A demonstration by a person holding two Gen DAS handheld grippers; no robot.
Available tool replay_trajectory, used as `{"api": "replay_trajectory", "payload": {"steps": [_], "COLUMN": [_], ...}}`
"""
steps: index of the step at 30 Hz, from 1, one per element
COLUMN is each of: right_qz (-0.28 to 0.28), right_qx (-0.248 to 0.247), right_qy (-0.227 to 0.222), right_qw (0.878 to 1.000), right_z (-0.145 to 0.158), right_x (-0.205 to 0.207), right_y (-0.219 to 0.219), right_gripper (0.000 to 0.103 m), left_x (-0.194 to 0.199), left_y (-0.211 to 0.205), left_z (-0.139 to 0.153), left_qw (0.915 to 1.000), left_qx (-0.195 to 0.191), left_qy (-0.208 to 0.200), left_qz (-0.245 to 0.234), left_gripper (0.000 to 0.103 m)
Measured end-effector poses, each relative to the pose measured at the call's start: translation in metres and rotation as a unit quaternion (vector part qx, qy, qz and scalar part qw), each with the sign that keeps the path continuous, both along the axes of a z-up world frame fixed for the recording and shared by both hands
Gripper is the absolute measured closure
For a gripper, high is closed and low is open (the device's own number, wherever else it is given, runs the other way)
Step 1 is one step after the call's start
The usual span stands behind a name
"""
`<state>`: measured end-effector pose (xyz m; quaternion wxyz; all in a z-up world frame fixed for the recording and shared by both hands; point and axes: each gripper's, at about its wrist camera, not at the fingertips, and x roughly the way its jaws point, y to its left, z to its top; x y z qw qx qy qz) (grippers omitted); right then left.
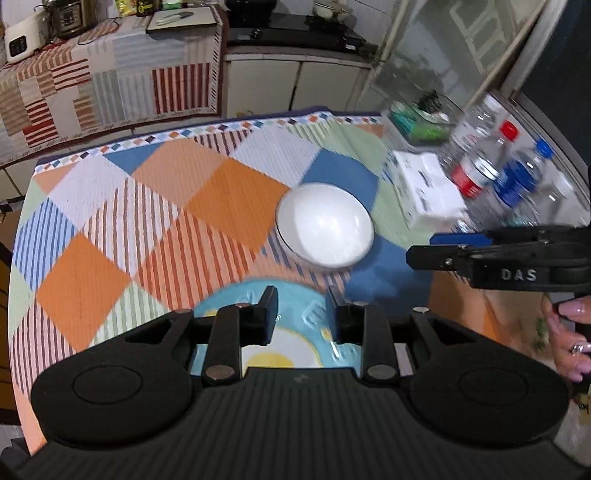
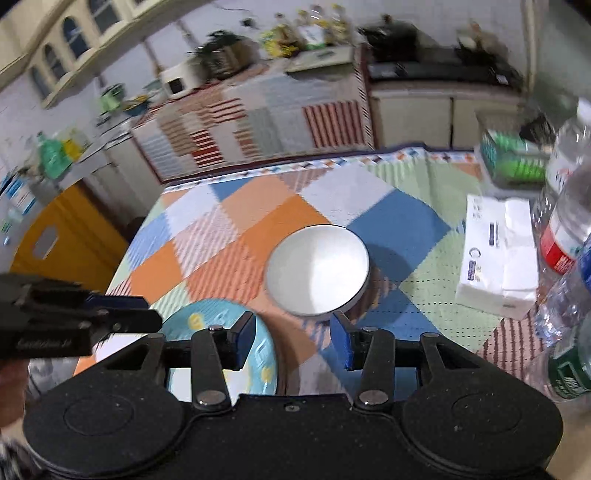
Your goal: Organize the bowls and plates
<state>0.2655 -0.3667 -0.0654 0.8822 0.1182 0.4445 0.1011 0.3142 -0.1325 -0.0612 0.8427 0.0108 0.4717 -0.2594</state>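
Left tongs (image 1: 301, 314) (parted) above plate (image 1: 295, 343)

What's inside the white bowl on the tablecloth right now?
The white bowl looks empty in the right wrist view: only its smooth pale interior shows, lit brighter on one side. The cloth under its base is covered. The blue plate sits apart from it, nearer the cameras.

A patchwork cloth of orange, blue, green and striped squares (image 1: 147, 206) covers the counter. At its right side lies a white pack of paper tissues (image 2: 498, 254), and just beside it stand several clear plastic bottles, one with a red cap and red label (image 1: 484, 162), one with a blue cap and blue label (image 1: 524, 177). Behind the tissues sits a basket with green contents (image 2: 513, 162). On the far counter rest a white appliance (image 1: 22, 40) and a dark cooker (image 1: 70, 16).
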Motion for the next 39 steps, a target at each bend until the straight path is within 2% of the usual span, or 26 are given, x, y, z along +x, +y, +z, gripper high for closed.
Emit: {"api": "replay_trajectory", "payload": {"steps": [6,12,15,19,22,24,26,28,31,39], "right_qz": [-0.066,-0.103,-0.106,-0.095,-0.097,-0.098,-0.103,-0.105,-0.113,-0.108], "right_qx": [0.046,0.056,0.054,0.026,0.058,0.083,0.073,0.073,0.079,0.083], "right_qy": [0.036,0.045,0.046,0.047,0.043,0.036,0.037,0.041,0.04,0.047], "right_qw": [0.996,0.992,0.992,0.994,0.993,0.991,0.991,0.991,0.99,0.99], "right_z": [-0.042,-0.077,-0.092,-0.107,-0.118,-0.122,-0.125,-0.128,-0.128,-0.106], "right_x": [0.041,0.067,0.074,0.08,0.079,0.077,0.079,0.081,0.081,0.065], "right_y": [-0.02,-0.028,-0.028,-0.026,-0.033,-0.039,-0.038,-0.037,-0.036,-0.038], "right_gripper": [0.053,0.054,0.054,0.057,0.065,0.074,0.085,0.091,0.09,0.089], "left_x": [0.033,0.063,0.076,0.079,0.08,0.08,0.078,0.075,0.072,0.063], "left_y": [-0.022,-0.045,-0.053,-0.064,-0.07,-0.073,-0.077,-0.081,-0.084,-0.074], "left_z": [-0.028,-0.06,-0.077,-0.09,-0.099,-0.104,-0.108,-0.108,-0.109,-0.082], "left_qw": [0.9997,0.999,0.998,0.9965,0.9971,0.9976,0.9979,0.9975,0.9973,0.9985], "left_qx": [0.01,0.012,0.008,0.029,0.031,0.032,0.031,0.039,0.049,0.026], "left_qy": [-0.009,-0.005,0.008,-0.012,-0.004,0.005,0.015,0.01,0.012,0.036], "left_qz": [0.018,0.042,0.062,0.077,0.069,0.062,0.055,0.057,0.053,0.034], "left_gripper": [0.069,0.066,0.066,0.068,0.069,0.073,0.086,0.087,0.087,0.087]}}
